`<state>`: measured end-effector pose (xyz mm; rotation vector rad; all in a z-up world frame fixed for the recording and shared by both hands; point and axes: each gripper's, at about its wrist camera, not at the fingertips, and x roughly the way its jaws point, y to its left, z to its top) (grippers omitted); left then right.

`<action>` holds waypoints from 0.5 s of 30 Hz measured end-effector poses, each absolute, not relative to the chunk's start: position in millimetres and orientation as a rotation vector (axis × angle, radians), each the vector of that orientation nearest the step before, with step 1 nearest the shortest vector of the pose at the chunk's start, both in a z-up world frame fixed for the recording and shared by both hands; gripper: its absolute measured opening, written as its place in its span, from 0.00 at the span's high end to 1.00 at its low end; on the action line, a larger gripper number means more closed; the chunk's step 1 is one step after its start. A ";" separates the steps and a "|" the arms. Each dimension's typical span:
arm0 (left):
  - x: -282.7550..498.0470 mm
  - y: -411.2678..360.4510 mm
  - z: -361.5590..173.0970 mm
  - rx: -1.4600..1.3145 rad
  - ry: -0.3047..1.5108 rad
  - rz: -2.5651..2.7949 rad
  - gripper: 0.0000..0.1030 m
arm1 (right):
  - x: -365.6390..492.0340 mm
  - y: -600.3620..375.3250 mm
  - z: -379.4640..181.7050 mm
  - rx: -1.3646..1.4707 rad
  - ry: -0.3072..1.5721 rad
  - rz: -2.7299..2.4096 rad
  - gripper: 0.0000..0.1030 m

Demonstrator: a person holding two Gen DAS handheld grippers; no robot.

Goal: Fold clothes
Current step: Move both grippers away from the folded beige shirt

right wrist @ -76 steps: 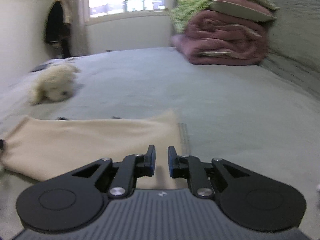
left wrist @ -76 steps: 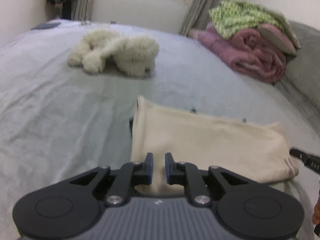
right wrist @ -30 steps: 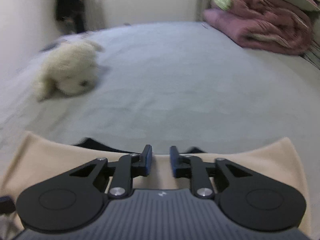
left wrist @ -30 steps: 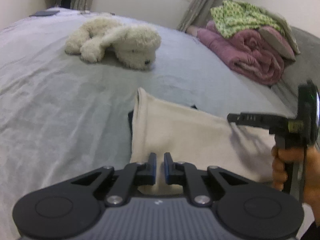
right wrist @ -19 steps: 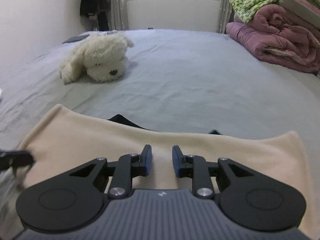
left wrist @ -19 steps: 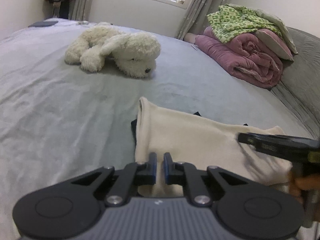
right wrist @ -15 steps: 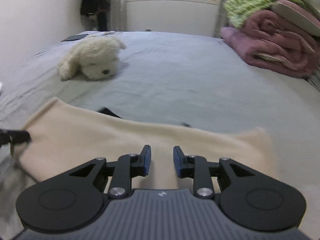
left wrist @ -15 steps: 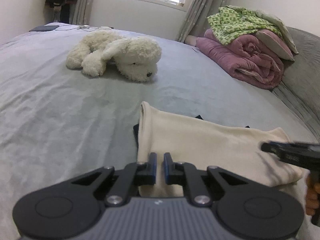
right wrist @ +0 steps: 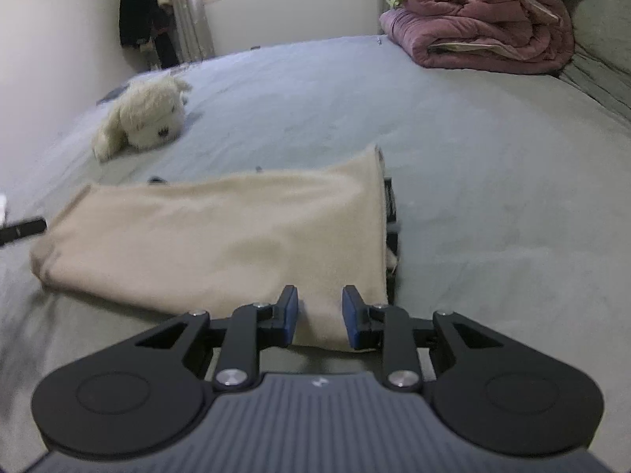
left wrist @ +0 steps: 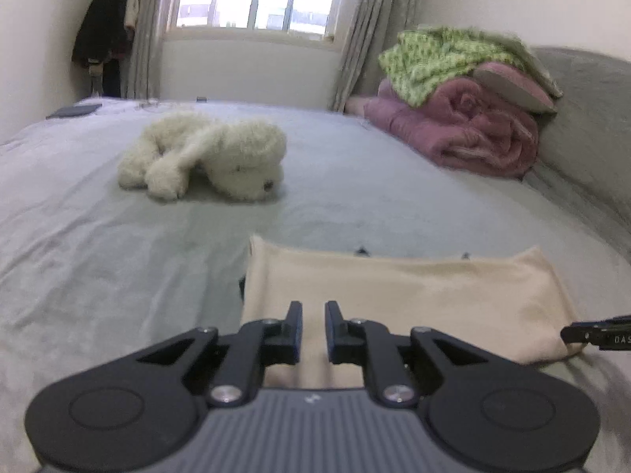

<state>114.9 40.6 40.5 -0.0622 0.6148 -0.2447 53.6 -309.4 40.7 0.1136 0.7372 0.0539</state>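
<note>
Grey bed (left wrist: 98,236): folded cream garment (right wrist: 221,236); left tongs (left wrist: 313,327) near-closed, right tongs (right wrist: 319,315) apart, both empty.

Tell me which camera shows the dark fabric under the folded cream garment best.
Right wrist view: the dark fabric runs along the folded cream garment edge, though blurred. Left wrist view shows only slivers.

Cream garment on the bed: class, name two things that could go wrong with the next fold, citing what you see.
1. The cream garment hides a dark layer that peeks out along its right edge; a pinch by the right gripper there might catch only one layer and skew the fold.
2. The left gripper is nearly closed with nothing between its fingers, so it may push and bunch the cloth rather than grip it.
</note>
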 end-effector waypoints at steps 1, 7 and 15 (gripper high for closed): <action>117.8 40.1 35.8 -0.051 0.637 -0.235 0.89 | 55.2 -309.2 41.5 0.103 0.742 0.053 0.72; 132.8 56.0 28.4 -0.051 0.683 -0.181 0.97 | 56.0 -334.3 41.3 0.202 0.773 0.047 0.72; 136.2 106.7 41.8 -0.225 0.715 -0.037 0.94 | 46.8 -349.4 51.6 0.261 0.787 -0.022 0.69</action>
